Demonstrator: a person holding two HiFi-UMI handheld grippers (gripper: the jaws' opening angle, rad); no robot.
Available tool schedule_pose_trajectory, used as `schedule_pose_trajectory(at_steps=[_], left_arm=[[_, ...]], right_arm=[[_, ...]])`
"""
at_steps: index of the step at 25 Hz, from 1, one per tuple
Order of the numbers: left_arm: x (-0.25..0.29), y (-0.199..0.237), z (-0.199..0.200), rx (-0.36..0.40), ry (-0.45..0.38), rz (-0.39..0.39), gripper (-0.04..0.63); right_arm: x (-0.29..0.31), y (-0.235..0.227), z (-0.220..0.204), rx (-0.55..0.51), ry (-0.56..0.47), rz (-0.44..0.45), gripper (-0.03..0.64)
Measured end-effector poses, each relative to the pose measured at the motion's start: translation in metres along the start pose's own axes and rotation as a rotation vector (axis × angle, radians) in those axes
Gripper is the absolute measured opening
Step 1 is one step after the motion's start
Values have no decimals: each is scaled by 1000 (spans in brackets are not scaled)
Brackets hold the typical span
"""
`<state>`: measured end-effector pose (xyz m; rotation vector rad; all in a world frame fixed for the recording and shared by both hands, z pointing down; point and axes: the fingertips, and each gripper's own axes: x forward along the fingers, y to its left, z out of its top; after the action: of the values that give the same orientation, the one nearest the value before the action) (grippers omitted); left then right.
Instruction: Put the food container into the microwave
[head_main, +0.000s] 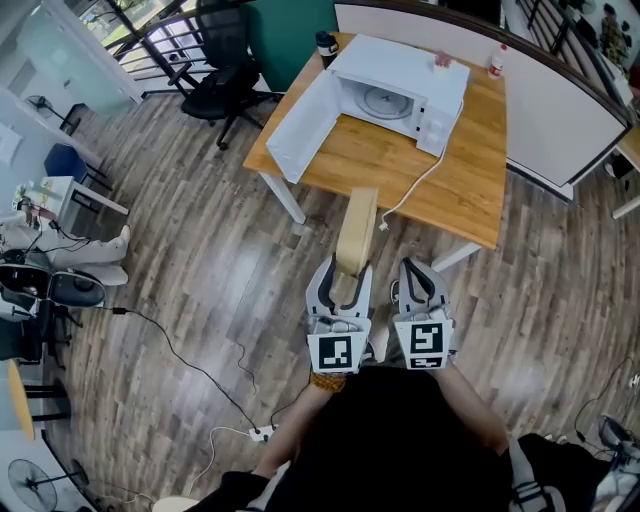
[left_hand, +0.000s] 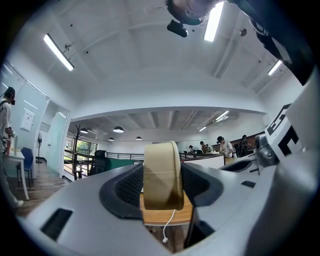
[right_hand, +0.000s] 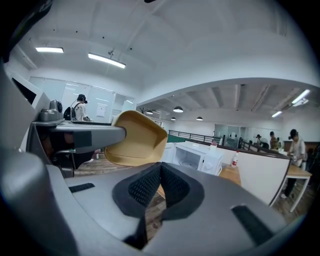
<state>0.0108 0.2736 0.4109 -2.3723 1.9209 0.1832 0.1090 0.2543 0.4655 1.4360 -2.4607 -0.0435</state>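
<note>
In the head view an office chair (head_main: 225, 50) stands at about 10 o'clock, well apart from the person. The left gripper (head_main: 342, 282) has its pads pressed on the near end of the tan food container (head_main: 356, 232). The container stands on edge with its long axis running out toward 12 o'clock, and its hollow side faces the right gripper (right_hand: 161, 172). That gripper, just beside it at 3 o'clock, has its jaws closed together on nothing.

The white microwave (head_main: 400, 95) sits on the wooden table (head_main: 470, 180) at roughly 12 to 1 o'clock from the container, well apart. Its door (head_main: 300, 125) is swung wide toward 8 o'clock and the cavity is bare. The container is carried by the left hand alone. I judge it needs carrying forward and tipping flat before it goes in.
</note>
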Motion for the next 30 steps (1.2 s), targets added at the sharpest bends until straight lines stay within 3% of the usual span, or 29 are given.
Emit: schedule_pose_trajectory(at_steps=[12,22,30], left_arm=[[20,-3,-4,-25,14,-30,242],[45,-22,-4,-19,49,-103,242],[66,-10,-14,-52,72,-60,242]], right_arm=[[18,-15,0,-16,44,2,6],[44,-28,-3,-42,78,27,6],[76,-34,3,-85,71,72,7]])
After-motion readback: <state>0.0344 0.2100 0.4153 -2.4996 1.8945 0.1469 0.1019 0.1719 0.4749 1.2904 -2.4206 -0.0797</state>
